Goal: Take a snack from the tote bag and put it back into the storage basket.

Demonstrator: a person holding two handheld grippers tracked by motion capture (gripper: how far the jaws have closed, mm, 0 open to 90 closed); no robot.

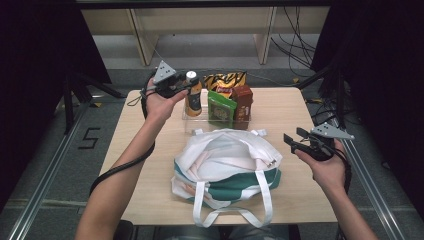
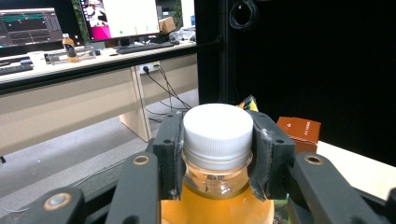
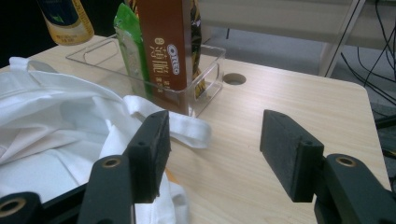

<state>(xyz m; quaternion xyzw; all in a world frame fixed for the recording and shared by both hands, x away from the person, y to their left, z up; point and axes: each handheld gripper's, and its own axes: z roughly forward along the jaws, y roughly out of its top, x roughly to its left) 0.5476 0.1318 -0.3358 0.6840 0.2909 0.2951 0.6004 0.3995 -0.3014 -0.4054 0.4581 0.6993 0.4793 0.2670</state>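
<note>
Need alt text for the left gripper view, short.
The left tool is clamped on the neck of a bottle of amber drink, just under its white cap. Behind it are a brown box, a desk with monitors, and a dark curtain.

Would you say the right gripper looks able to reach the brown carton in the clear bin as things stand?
Probably yes: the right gripper is open and empty, bare table lies before it, and the brown carton stands at the clear bin's near end.
</note>
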